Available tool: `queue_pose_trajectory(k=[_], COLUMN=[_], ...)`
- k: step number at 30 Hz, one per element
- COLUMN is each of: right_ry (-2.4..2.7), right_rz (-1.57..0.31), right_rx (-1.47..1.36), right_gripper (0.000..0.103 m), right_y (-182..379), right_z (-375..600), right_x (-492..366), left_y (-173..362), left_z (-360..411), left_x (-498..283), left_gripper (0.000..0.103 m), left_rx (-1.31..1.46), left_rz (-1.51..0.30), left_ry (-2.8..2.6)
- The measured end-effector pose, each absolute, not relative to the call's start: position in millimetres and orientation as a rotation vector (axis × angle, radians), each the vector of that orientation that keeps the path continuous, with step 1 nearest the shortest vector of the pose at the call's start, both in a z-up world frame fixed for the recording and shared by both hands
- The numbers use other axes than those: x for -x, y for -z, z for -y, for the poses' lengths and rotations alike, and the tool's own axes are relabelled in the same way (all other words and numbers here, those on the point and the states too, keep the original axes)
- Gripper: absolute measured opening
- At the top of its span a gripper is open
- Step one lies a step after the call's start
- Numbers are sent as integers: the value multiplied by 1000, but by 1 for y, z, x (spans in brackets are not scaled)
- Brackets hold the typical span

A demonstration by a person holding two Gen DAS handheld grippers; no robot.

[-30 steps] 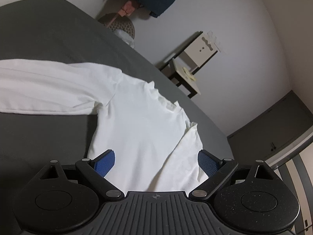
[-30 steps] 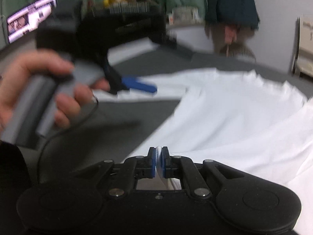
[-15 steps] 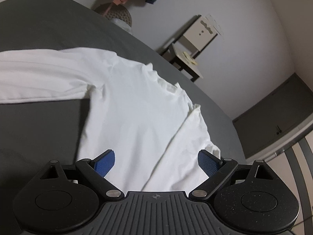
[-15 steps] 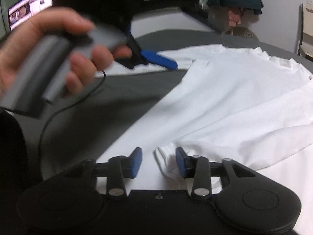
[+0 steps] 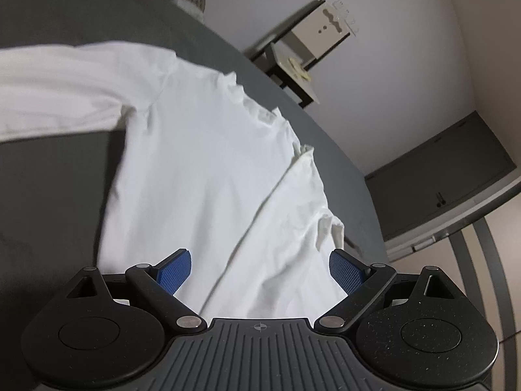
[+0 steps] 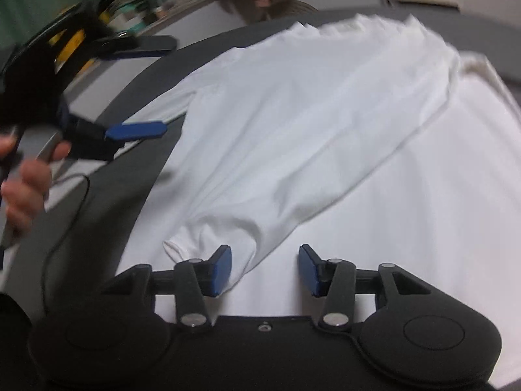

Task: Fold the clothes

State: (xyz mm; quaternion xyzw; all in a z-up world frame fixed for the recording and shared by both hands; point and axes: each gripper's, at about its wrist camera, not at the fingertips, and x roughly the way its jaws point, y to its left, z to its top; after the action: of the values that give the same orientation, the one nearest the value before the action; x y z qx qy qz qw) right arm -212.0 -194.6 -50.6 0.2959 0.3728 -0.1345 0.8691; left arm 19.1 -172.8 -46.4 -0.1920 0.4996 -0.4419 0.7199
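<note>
A white long-sleeved shirt (image 5: 208, 163) lies flat on a dark grey surface (image 5: 49, 195). One sleeve (image 6: 325, 150) is folded diagonally across the body, its cuff (image 6: 182, 244) just ahead of my right gripper (image 6: 265, 268), which is open and holds nothing. The other sleeve (image 5: 65, 97) stretches out to the left. My left gripper (image 5: 260, 272) hovers open above the shirt's lower part. In the right wrist view the left gripper (image 6: 136, 88), held by a hand (image 6: 22, 179), hangs open at the shirt's left side.
Beyond the far edge of the grey surface stand a small white stool (image 5: 293, 68), a white box (image 5: 322, 29) and a dark cabinet (image 5: 439, 182). A thin cable (image 6: 71, 215) trails across the surface at the left. Clutter sits on a shelf (image 6: 130, 6) behind.
My right gripper has opened and let go of the sleeve cuff, which now lies on the shirt body. The left gripper stayed open and shifted over the shirt.
</note>
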Motion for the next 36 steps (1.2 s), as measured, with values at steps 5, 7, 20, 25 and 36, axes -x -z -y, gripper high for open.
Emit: queue_pose_trajectory(k=[5, 7, 20, 25, 36], right_ry=[222, 212, 119, 249, 388], right_rz=[-687, -653, -469, -541, -593], right_rx=[-913, -997, -856, -924, -1072], right_gripper=[42, 42, 44, 44, 20], right_y=[64, 72, 41, 50, 79], right_z=[212, 220, 219, 229, 232], right_x=[220, 223, 219, 224, 258], left_y=[50, 52, 54, 55, 54], left_z=[182, 185, 177, 174, 178], left_x=[-13, -12, -19, -21, -22], left_gripper=[92, 93, 92, 93, 93], left_rx=[348, 332, 372, 383, 369], left_rz=[-1130, -1139, -1122, -1120, -1120], left_ry=[979, 975, 909, 889, 905])
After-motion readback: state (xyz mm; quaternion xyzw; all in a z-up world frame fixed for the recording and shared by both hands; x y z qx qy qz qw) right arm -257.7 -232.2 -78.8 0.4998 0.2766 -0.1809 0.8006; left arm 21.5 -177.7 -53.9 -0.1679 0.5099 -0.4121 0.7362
